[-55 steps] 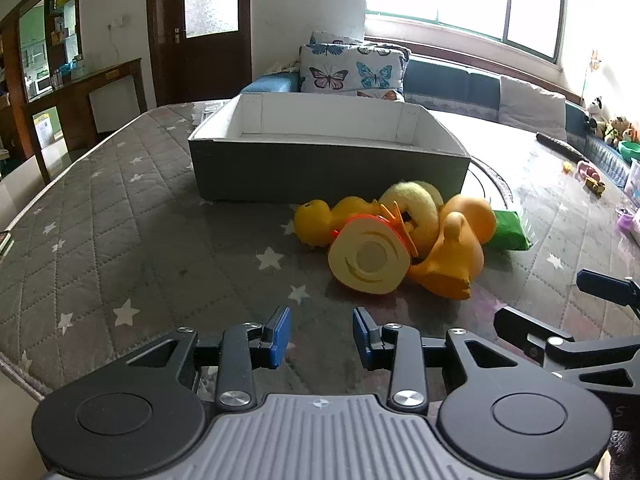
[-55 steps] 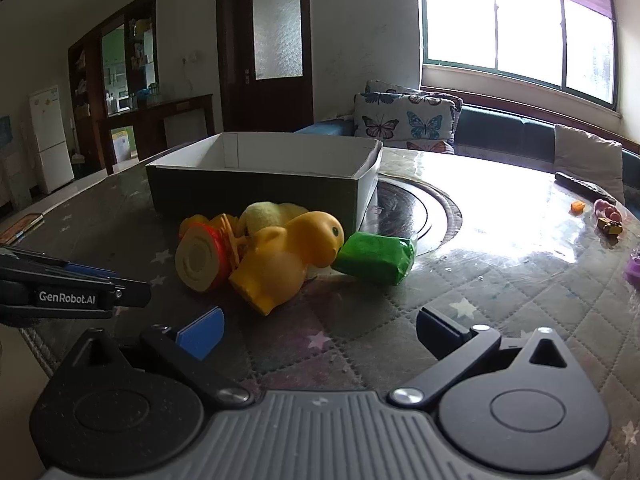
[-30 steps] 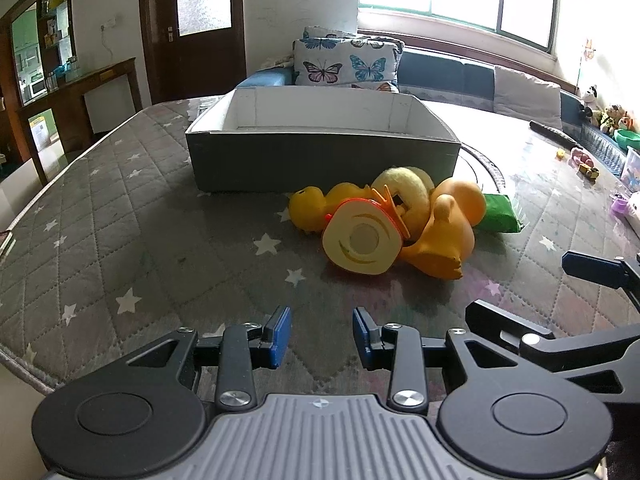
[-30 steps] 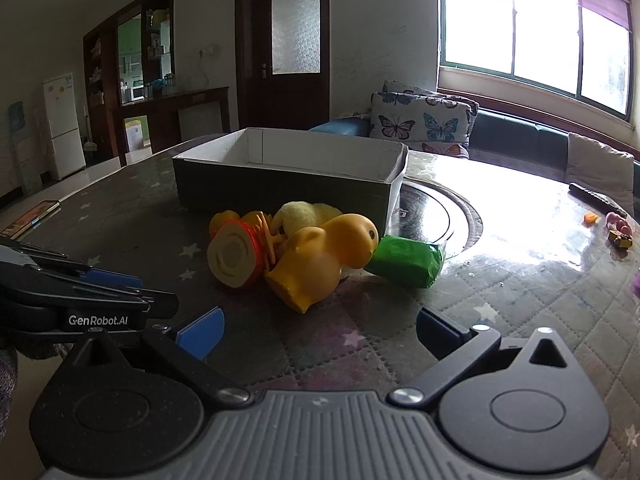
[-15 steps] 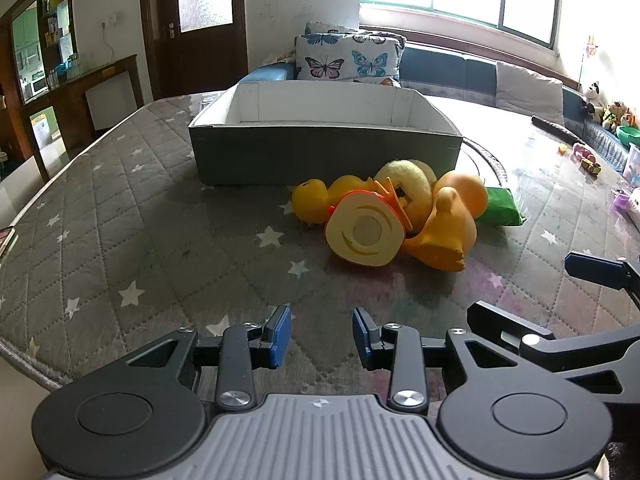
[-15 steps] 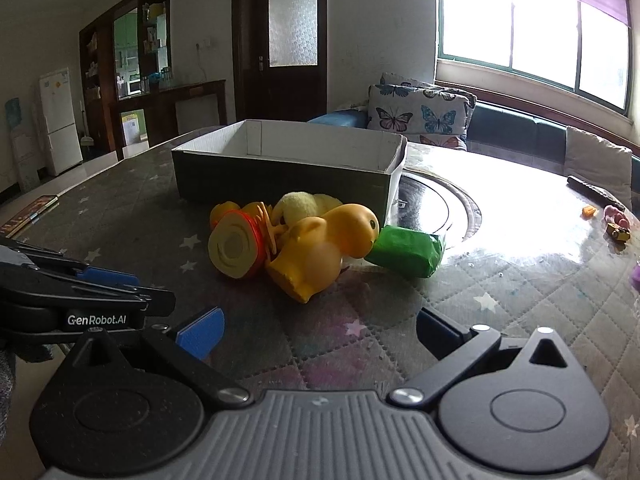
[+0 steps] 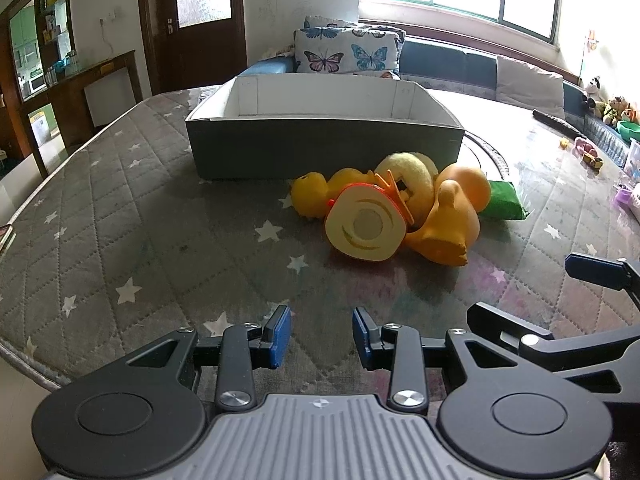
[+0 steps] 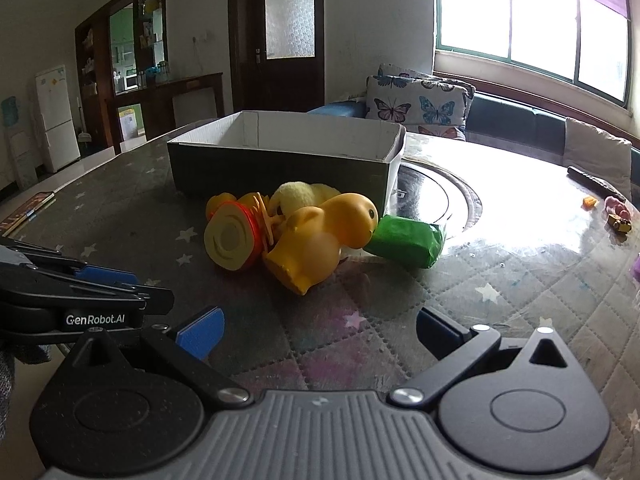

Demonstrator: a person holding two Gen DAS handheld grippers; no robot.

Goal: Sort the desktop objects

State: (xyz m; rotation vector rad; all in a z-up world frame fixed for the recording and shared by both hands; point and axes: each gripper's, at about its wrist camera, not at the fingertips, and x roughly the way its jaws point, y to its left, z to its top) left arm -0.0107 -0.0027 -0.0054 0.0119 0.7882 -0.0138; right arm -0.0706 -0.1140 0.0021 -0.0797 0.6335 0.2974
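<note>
A pile of toys lies in front of a grey open box (image 7: 324,148) (image 8: 280,170): a large orange rubber duck (image 7: 452,224) (image 8: 320,240), a small yellow duck (image 7: 310,196), a round cream and orange toy (image 7: 366,226) (image 8: 230,240), a yellow plush ring (image 7: 412,172) (image 8: 298,194) and a green packet (image 7: 504,204) (image 8: 404,242). My left gripper (image 7: 321,334) is partly open and empty, low over the table short of the pile. My right gripper (image 8: 318,328) is wide open and empty, also short of the pile; it shows at the right of the left wrist view (image 7: 560,300).
The table (image 7: 120,220) has a grey quilted star cover, its near edge just below my left gripper. Small toys (image 8: 616,216) and a dark remote (image 8: 592,182) lie at the far right. A sofa with butterfly cushions (image 7: 348,54) stands behind.
Both grippers have edged slightly closer to the toy pile, which now looks a little larger. Jaw openings are unchanged and no toy has moved.
</note>
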